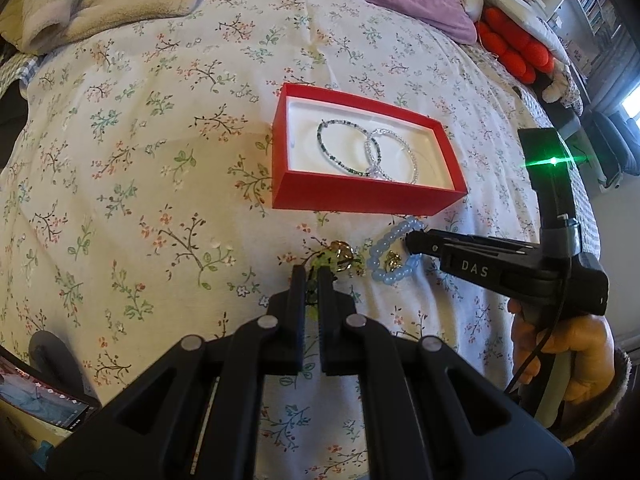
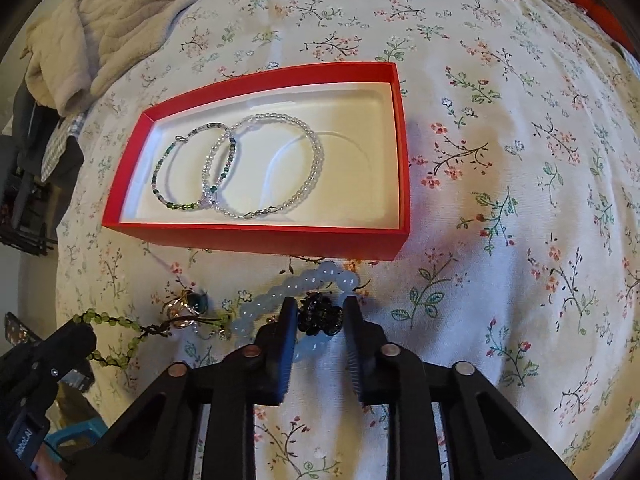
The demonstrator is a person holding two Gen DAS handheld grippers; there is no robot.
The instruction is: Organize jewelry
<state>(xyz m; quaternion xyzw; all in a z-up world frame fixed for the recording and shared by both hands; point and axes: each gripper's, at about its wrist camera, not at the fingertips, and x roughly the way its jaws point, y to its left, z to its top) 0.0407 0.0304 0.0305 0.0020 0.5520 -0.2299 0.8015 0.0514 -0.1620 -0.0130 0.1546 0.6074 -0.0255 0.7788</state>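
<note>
Right wrist: red box (image 2: pixel 256 236) lies long-axis sideways (right tongs (image 2: pixel 320 312) straddle black ornament (image 2: pixel 320 314), ungripped).

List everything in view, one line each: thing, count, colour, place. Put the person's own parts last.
red box: one, red with white liner, on the bedspread.
thin beaded bracelets: two, green-mixed and clear, overlapping inside the box.
pale blue bead bracelet: one, on the bedspread before the box, around the right jaws.
dark cluster piece: one, black, between the right jaws.
green bead strand: one, held in the left jaws.
gold rings: small tangle, beside the strand; count unclear.
floral bedspread: one, white.
beige blanket: one, far corner.
left gripper: shut.
right gripper: open.
hand: one, on the right gripper's handle.
</note>
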